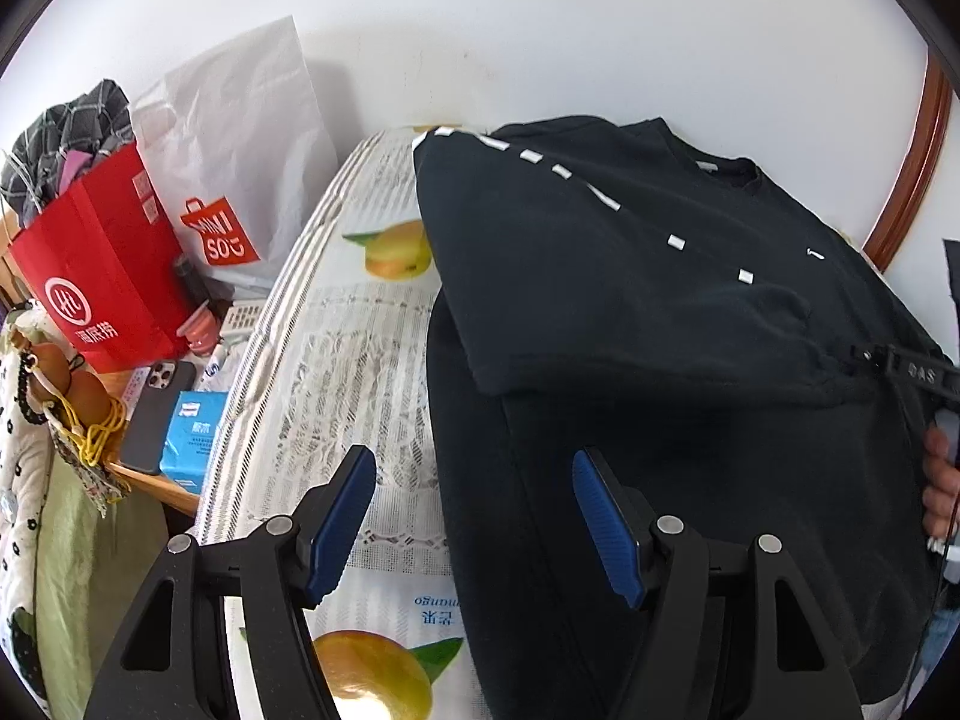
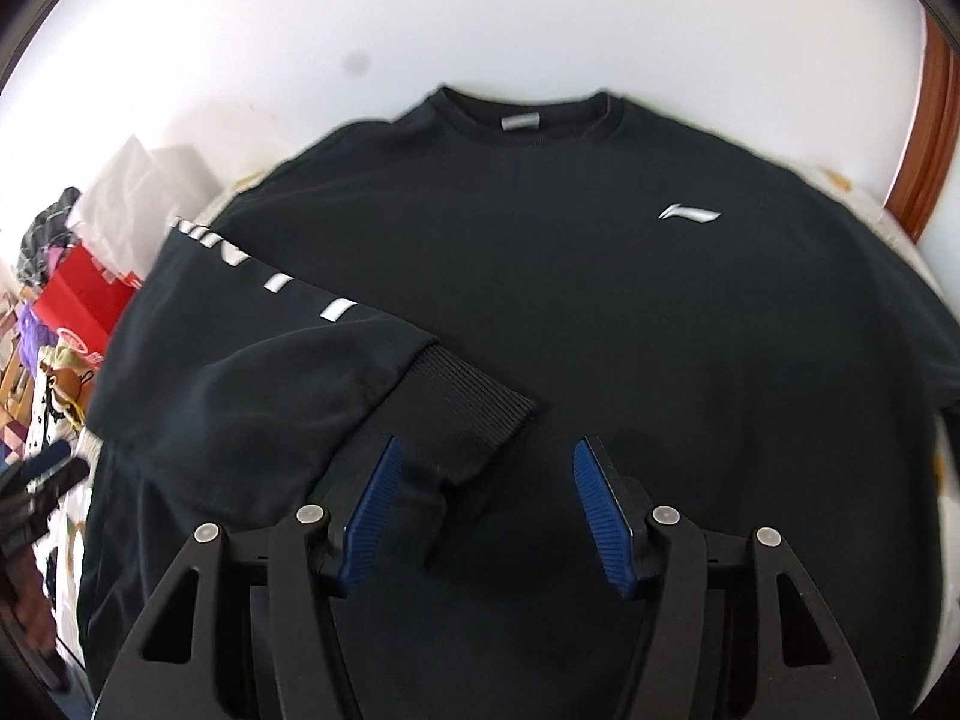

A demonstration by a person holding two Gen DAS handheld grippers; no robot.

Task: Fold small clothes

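Note:
A black sweatshirt lies flat on the table, collar toward the wall, with a silver logo on the chest. Its left sleeve, with white marks, is folded across the body, and the ribbed cuff lies just ahead of my right gripper. The right gripper is open and empty above the lower front. My left gripper is open and empty over the sweatshirt's left edge and the tablecloth. The right gripper also shows at the right edge of the left wrist view.
A fruit-print tablecloth covers the table. On the left stand a red paper bag, a white Miniso bag, a phone and a blue tissue pack. A white wall is behind, with a brown frame at right.

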